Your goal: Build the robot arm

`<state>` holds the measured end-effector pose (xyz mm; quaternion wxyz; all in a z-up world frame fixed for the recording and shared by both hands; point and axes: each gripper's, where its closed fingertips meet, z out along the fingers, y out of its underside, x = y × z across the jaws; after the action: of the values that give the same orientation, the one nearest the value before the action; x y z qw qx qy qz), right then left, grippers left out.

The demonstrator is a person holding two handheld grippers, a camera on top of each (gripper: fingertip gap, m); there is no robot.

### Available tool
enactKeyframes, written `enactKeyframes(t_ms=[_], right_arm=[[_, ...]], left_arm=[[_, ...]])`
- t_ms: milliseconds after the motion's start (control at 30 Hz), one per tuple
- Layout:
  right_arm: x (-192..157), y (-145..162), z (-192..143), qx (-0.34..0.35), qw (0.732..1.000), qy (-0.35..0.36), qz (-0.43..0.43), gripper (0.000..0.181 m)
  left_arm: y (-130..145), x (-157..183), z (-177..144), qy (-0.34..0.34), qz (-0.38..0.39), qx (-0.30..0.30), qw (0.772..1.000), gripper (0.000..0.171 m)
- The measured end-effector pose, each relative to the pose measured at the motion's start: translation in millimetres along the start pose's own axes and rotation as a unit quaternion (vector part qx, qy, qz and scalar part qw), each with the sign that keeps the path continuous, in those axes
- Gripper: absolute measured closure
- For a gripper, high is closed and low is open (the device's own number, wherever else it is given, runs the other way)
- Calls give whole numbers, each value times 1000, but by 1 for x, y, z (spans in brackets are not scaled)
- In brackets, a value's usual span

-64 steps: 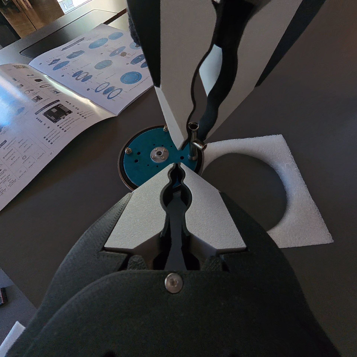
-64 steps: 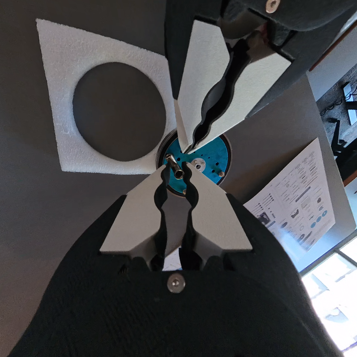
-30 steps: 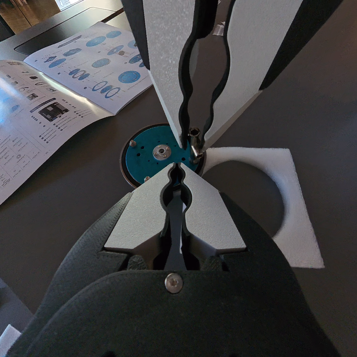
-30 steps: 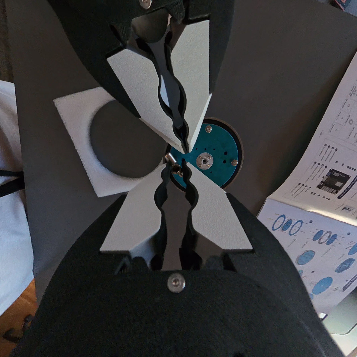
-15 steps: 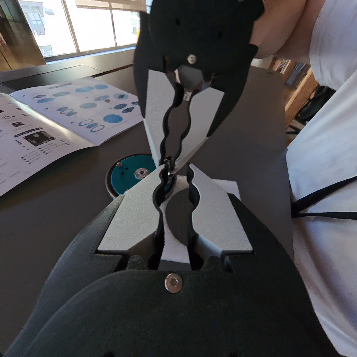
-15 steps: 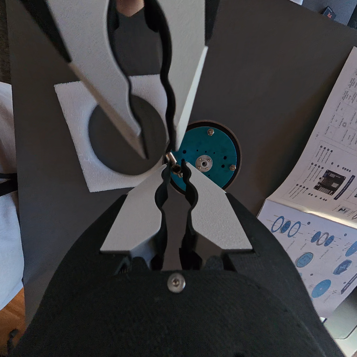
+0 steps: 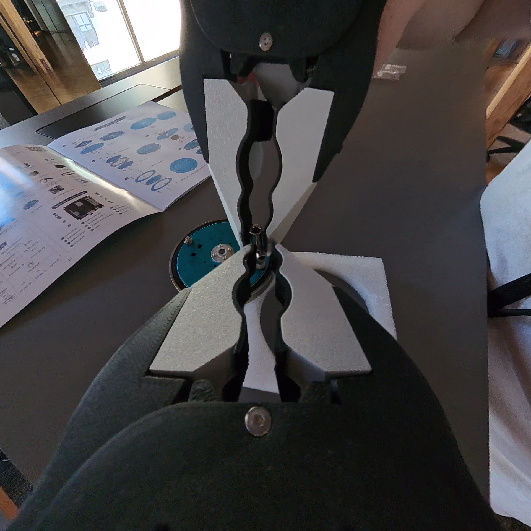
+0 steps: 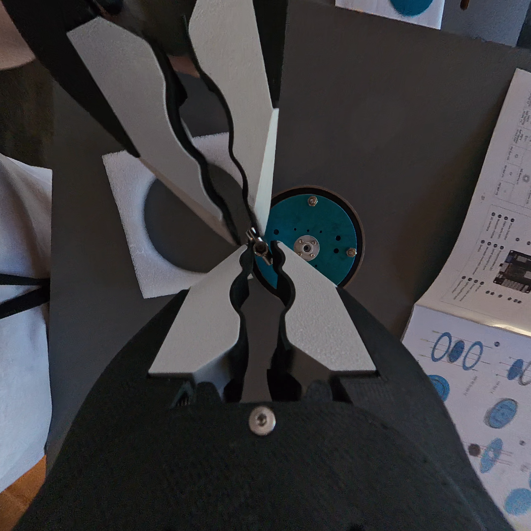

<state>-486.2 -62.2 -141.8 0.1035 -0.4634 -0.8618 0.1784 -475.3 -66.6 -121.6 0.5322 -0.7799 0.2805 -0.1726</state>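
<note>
A small L-shaped metal socket tool (image 7: 256, 231) stands over the edge of a round blue disc (image 7: 198, 260) with screws and a silver hub, on a dark table. My right gripper (image 8: 260, 247) is shut on the tool (image 8: 260, 248); in the left wrist view it reaches down from above (image 7: 255, 230). My left gripper (image 7: 263, 248) faces it tip to tip, its jaws narrowed around the tool's lower part. In the right wrist view the left gripper (image 8: 247, 234) comes in from the upper left and pinches the tool's far end. The disc (image 8: 310, 227) lies just right of the tips.
A white foam square with a round hole (image 7: 359, 275) lies beside the disc, also in the right wrist view (image 8: 126, 186). An open printed booklet (image 7: 86, 186) lies on the table (image 7: 402, 201) past the disc. A person in a white shirt (image 7: 511, 258) stands at the table edge. Only a small space, under 4 cm, lies between the two pairs of fingers.
My left gripper let go near the disc, opened, drew back and tilted up, then narrowed around the tool. My right gripper swung round and kept hold of the tool.
</note>
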Motion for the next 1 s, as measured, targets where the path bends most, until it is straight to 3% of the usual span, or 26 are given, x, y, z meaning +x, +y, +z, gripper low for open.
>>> enactKeyframes(t_ms=[267,533,1000], right_arm=[[-3,1,-2,61,998,-17,-21,161],[3,1,-3,164,986,-6,-34,173],[1,4,-2,192,981,-17,-6,176]], left_arm=[[3,-3,3,-13,7,-11,1000,167],[5,-3,5,-14,19,-16,1000,165],[11,-6,4,-16,31,-21,999,165]])
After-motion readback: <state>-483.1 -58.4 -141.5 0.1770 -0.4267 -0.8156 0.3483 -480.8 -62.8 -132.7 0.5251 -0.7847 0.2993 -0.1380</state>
